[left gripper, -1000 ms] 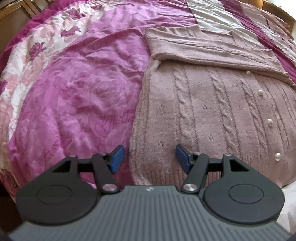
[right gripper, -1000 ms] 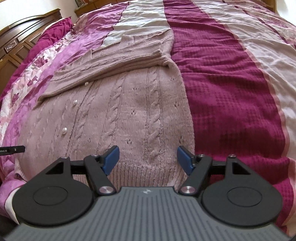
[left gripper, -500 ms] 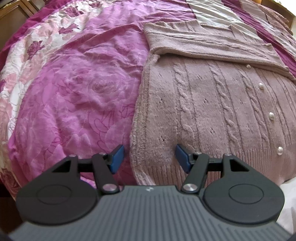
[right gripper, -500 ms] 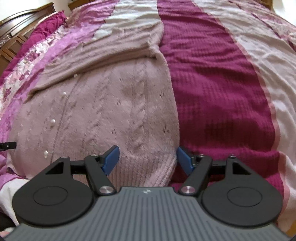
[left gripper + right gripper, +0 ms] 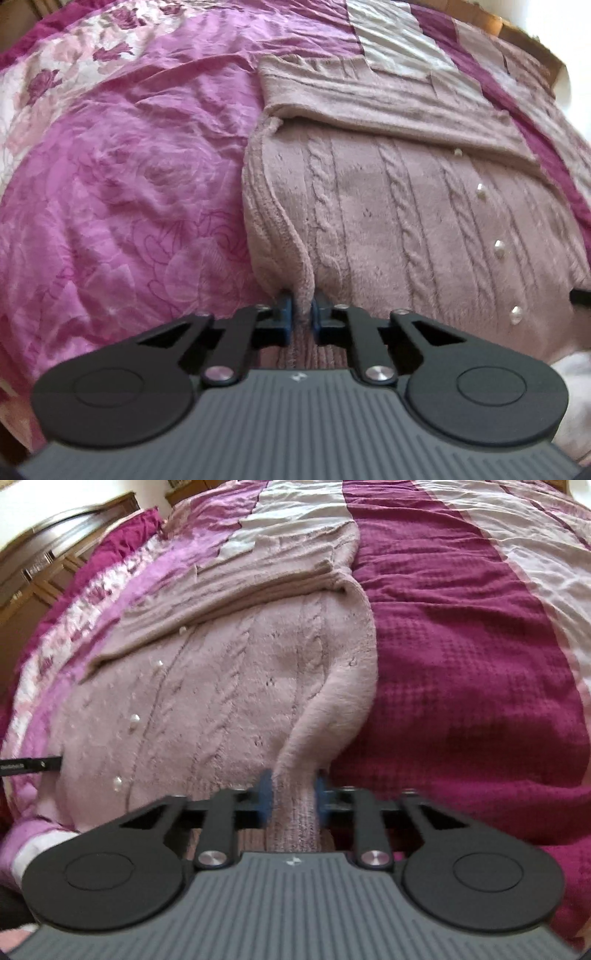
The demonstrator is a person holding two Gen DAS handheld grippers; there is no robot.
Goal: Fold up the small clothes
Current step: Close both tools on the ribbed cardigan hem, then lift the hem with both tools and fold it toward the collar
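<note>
A dusty-pink cable-knit cardigan (image 5: 406, 206) with pearl buttons (image 5: 499, 248) lies flat on the bed, its sleeves (image 5: 369, 99) folded across the chest at the far end. My left gripper (image 5: 302, 314) is shut on the near left corner of the hem, and the knit bunches into a ridge between its blue pads. In the right wrist view the same cardigan (image 5: 229, 686) fills the middle. My right gripper (image 5: 293, 797) is at the near right hem corner, its jaws closing with the ribbed hem pinched between them.
The bed is covered by a pink floral spread (image 5: 129, 184) on the left and a magenta waffle stripe (image 5: 461, 664) with a pale band on the right. Dark wooden furniture (image 5: 37, 576) stands beyond the bed's far left. The left gripper's tip (image 5: 29, 766) shows at the edge.
Both grippers stood open over the hem corners before. Now both have closed on the knit, which has gathered into raised folds between the pads. Neither hand has shifted much.
</note>
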